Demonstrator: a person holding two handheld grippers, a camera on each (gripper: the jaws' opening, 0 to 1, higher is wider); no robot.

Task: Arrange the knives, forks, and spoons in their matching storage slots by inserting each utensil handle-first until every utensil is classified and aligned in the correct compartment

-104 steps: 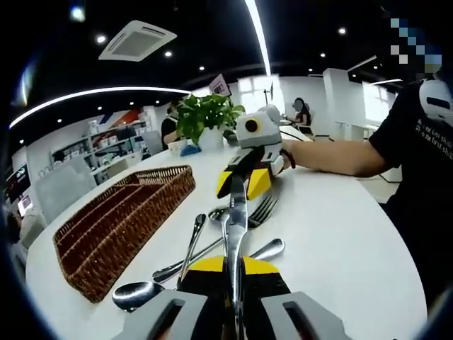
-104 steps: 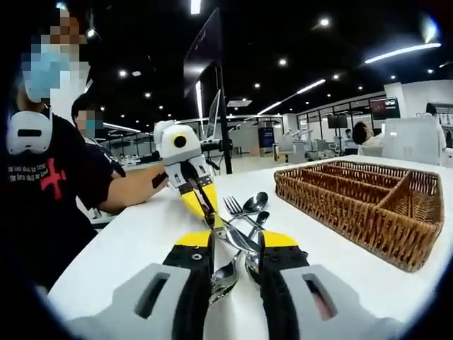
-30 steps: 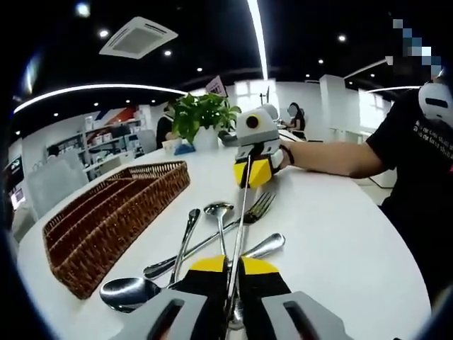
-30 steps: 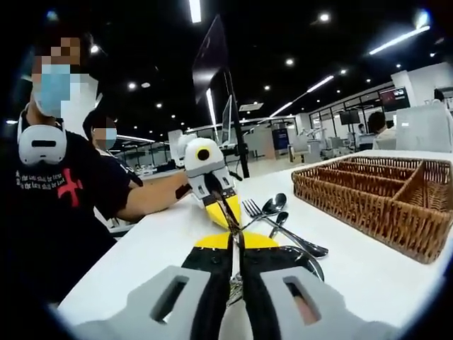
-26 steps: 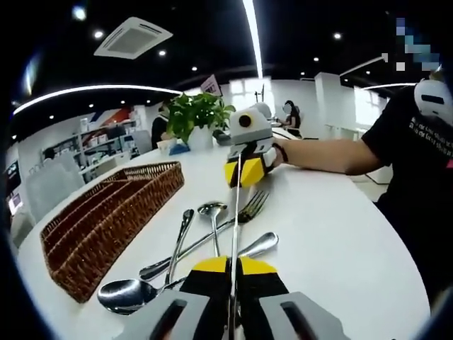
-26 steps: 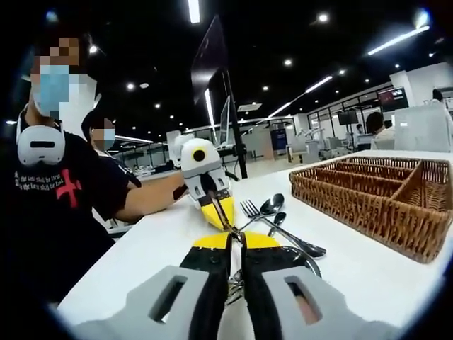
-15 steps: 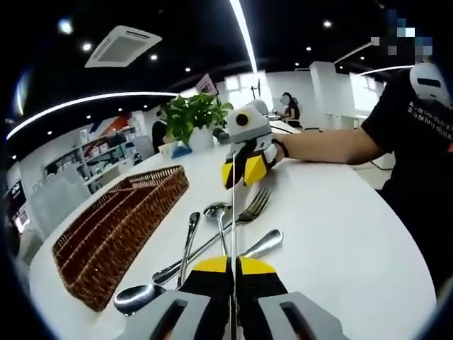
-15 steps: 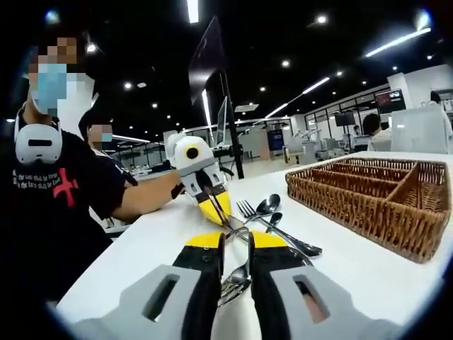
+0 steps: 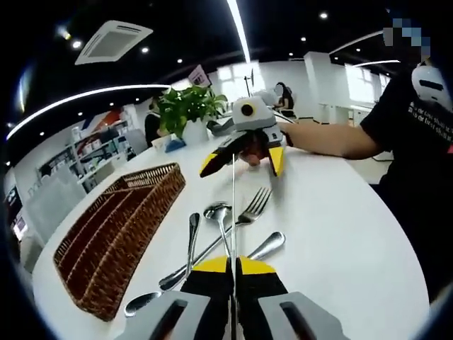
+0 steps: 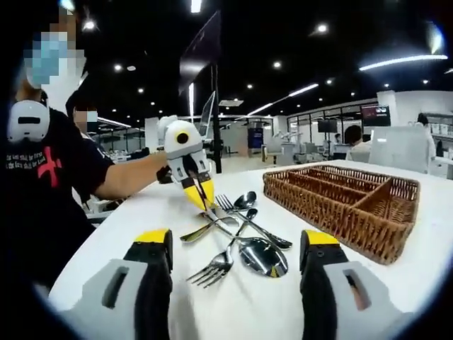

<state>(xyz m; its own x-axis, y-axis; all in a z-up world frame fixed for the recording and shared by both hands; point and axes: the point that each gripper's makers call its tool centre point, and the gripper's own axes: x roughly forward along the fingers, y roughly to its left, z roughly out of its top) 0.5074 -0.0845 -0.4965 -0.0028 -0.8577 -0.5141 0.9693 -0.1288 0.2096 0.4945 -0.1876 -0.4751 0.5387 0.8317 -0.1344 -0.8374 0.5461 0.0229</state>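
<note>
My left gripper [image 9: 233, 263] is shut on a table knife [image 9: 233, 205], which I see edge-on as a thin line rising from the jaws above the white table [image 9: 333, 234]. Beyond the knife's far end, my right gripper [image 9: 241, 161] hangs with its yellow jaws spread wide. In the right gripper view my right gripper [image 10: 233, 246] is open with nothing between its jaws. There the left gripper [image 10: 200, 202] points toward me. A fork [image 10: 212, 269], a spoon [image 10: 263, 256] and several other utensils lie between the grippers. The wicker tray [image 9: 113, 237] with long slots stands to the left.
The wicker tray [image 10: 340, 202] sits on the right in the right gripper view. A potted plant [image 9: 180, 110] stands behind the tray. A person in a black shirt [image 9: 417, 163] stands at the table's edge, arm stretched over it.
Both grippers held the knife a second ago. The right gripper has opened wide and let go of it. The left gripper keeps the knife.
</note>
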